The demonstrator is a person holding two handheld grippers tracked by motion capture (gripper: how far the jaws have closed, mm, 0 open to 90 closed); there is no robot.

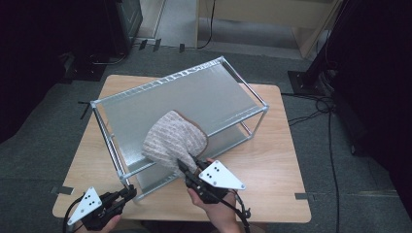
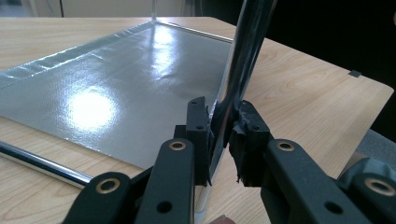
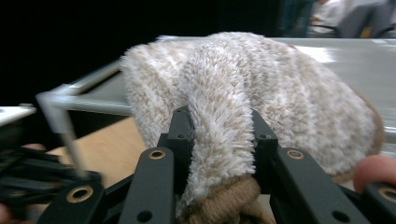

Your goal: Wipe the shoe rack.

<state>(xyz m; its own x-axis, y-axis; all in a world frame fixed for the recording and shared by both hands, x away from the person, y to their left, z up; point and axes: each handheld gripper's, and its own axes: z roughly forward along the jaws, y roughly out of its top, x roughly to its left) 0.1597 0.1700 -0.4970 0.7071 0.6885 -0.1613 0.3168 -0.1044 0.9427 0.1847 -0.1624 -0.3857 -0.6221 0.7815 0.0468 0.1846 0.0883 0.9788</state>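
we take the two-tier metal rack (image 1: 184, 104) on the wooden table (image 1: 272, 170) as our landmark. our left gripper (image 1: 127, 193) is clamped tight on the rack's near-left corner post (image 2: 236, 79), the pads pressing the chrome tube from both sides just above the lower shelf (image 2: 107, 93). our right gripper (image 1: 187, 170) is pinching a fold of the fuzzy beige sock (image 1: 172, 138), which we see bulging between its jaws in the right gripper view (image 3: 219, 116), brown cuff towards us. the sock drapes over the front edge of the rack's top shelf (image 1: 194, 92), partly on the silver sheet and partly hanging towards us.

what could go wrong, as we judge it: the pinch takes only a ridge of loose pile, so a quick pull could let the sock slip free and drop off the rack's front rail onto the table. the shelf sheet looks slick, so the sock may slide instead of staying put once released. if we drag it sideways it may catch on the rack's corner post. and if the left grip loosens, the light rack could skid or tip under the pull.
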